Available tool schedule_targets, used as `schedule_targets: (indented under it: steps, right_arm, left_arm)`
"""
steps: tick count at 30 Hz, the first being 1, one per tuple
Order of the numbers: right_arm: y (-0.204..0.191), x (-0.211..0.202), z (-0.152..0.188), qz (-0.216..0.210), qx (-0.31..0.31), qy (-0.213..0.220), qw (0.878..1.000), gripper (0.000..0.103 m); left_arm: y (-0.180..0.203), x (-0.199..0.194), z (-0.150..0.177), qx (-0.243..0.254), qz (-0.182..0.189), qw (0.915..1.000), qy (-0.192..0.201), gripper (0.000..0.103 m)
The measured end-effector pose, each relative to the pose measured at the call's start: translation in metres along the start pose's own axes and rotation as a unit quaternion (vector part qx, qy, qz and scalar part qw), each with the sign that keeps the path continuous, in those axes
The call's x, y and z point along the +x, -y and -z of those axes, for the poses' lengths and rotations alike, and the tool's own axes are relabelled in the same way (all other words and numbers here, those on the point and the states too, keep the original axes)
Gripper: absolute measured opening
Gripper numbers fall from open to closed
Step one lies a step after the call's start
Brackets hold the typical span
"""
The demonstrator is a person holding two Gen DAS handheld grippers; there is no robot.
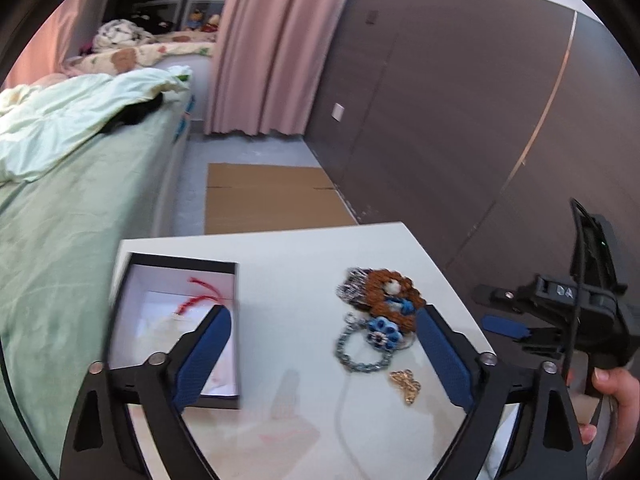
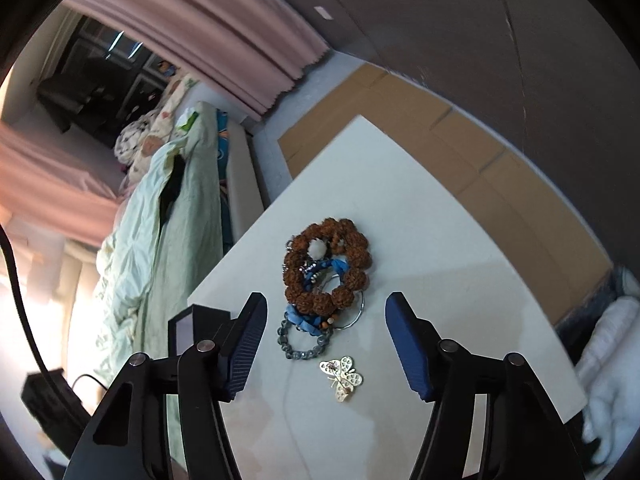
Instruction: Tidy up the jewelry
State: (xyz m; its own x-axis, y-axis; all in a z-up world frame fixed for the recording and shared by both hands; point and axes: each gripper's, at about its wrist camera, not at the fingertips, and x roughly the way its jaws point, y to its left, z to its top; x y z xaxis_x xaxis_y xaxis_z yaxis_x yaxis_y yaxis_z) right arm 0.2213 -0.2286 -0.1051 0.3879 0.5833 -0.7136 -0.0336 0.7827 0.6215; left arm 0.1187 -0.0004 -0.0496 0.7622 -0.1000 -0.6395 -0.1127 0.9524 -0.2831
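White table [image 2: 420, 240], blurred box [image 1: 176, 320], perhaps red cord [image 1: 198, 298]

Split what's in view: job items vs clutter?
Job: open black gift box with red cord inside; brown bead bracelet; grey-blue bead bracelet; gold butterfly brooch; thin metal ring.
Clutter: green bed quilt; pink curtain; flattened cardboard.

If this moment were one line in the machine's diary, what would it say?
left gripper: open, empty | right gripper: open, empty | box: open, red cord inside | bracelet pile, butterfly brooch: on table
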Motion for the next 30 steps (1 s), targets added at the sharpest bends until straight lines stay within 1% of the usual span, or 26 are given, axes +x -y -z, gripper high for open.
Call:
schedule_targets:
  steps: [2, 3, 6, 7, 9, 14, 15, 17, 22, 25, 27, 28, 30]
  right_arm:
    - [0.006, 0.007, -0.001, -0.001, 0.024, -0.010, 1.000, 0.063]
    - [0.008, 0.009, -0.002, -0.002, 0.029, -0.012, 1.000, 0.061]
    - [0.010, 0.016, -0.003, -0.004, 0.040, -0.019, 0.999, 0.055]
    - [0.011, 0.020, -0.003, -0.003, 0.044, -0.021, 0.999, 0.055]
    - [0.014, 0.024, -0.005, 0.004, 0.051, -0.024, 0.998, 0.055]
    - [0.018, 0.042, -0.011, 0.013, 0.065, -0.036, 0.997, 0.054]
    - [0.017, 0.045, -0.012, 0.014, 0.066, -0.038, 0.997, 0.050]
    - [0.019, 0.053, -0.014, 0.019, 0.071, -0.044, 0.996, 0.046]
    - [0.024, 0.069, -0.018, 0.023, 0.087, -0.062, 0.994, 0.044]
    - [0.019, 0.076, -0.022, 0.027, 0.080, -0.065, 0.994, 0.041]
    - [0.018, 0.081, -0.023, 0.028, 0.080, -0.068, 0.994, 0.020]
    - [0.021, 0.083, -0.022, 0.024, 0.088, -0.072, 0.993, 0.020]
    - [0.025, 0.081, -0.023, 0.013, 0.102, -0.064, 0.993, 0.019]
  left_arm:
    - [0.006, 0.011, 0.003, 0.005, 0.012, 0.9998, -0.015, 0.081]
    - [0.008, 0.016, 0.004, 0.006, 0.016, 0.9996, -0.021, 0.077]
    - [0.015, 0.030, 0.009, 0.010, 0.031, 0.9988, -0.035, 0.072]
    - [0.017, 0.036, 0.010, 0.008, 0.034, 0.9986, -0.039, 0.071]
    - [0.018, 0.043, 0.012, 0.004, 0.041, 0.9982, -0.044, 0.066]
    - [0.025, 0.065, 0.015, 0.000, 0.056, 0.9967, -0.059, 0.057]
    - [0.026, 0.068, 0.016, 0.000, 0.059, 0.9962, -0.063, 0.057]
    - [0.027, 0.077, 0.017, -0.002, 0.065, 0.9952, -0.072, 0.056]
    - [0.024, 0.091, 0.018, -0.012, 0.074, 0.9934, -0.087, 0.056]
    - [0.023, 0.098, 0.017, -0.015, 0.075, 0.9928, -0.091, 0.056]
    - [0.023, 0.099, 0.018, -0.017, 0.077, 0.9926, -0.092, 0.056]
    - [0.024, 0.098, 0.019, -0.018, 0.080, 0.9924, -0.092, 0.056]
    - [0.026, 0.099, 0.020, -0.016, 0.085, 0.9920, -0.092, 0.056]
